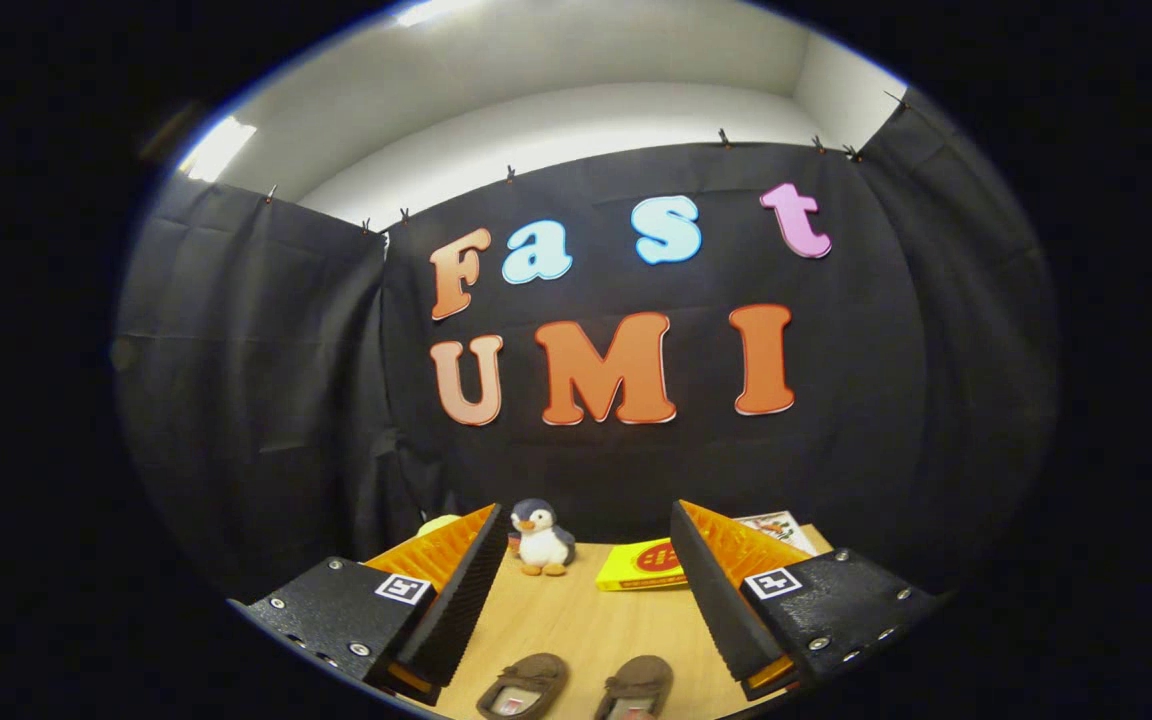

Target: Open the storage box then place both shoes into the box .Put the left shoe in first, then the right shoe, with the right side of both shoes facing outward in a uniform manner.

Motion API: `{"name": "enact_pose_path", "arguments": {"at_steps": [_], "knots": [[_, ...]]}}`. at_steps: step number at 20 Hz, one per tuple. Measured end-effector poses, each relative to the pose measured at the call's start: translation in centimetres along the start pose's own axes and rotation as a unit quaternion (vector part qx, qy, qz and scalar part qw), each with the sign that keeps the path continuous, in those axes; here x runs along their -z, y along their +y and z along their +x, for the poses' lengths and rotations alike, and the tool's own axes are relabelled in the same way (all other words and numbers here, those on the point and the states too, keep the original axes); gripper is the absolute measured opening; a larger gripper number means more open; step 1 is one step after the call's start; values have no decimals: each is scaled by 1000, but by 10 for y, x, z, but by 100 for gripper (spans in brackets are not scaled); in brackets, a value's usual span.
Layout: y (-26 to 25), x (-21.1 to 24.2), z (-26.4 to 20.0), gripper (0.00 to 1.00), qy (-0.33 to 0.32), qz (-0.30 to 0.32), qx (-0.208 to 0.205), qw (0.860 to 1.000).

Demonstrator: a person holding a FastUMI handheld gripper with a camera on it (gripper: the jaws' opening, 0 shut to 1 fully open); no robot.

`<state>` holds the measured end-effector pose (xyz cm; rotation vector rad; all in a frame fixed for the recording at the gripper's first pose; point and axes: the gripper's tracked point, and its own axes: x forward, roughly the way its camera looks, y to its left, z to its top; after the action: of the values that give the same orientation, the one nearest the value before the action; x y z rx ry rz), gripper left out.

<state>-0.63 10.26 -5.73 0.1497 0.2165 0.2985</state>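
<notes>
Here, task at outset: gripper (586, 590) fingers spread wide, grasping nothing. Two brown shoes (576, 686) side by side on table (576, 620), bottom centre of frame, between fingers. Neither shoe lifted; storage box unidentified. Penguin toy (542, 537) mid-frame beyond.

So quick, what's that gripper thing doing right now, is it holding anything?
Gripper: open, holding nothing; fingers spread wide above the two brown shoes on the table.
</notes>
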Motion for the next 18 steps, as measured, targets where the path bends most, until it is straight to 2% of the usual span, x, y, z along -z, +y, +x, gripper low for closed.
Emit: {"name": "enact_pose_path", "arguments": {"at_steps": [2, 5, 9, 16, 18], "knots": [[12, 27, 6, 98, 41, 24, -17, 999], [28, 64, 19, 97, 96, 25, -33, 995], [63, 113, 29, 96, 168, 32, -80, 982], [118, 182, 28, 96, 284, 106, -147, 942], [131, 199, 20, 96, 315, 123, -166, 926]]}}
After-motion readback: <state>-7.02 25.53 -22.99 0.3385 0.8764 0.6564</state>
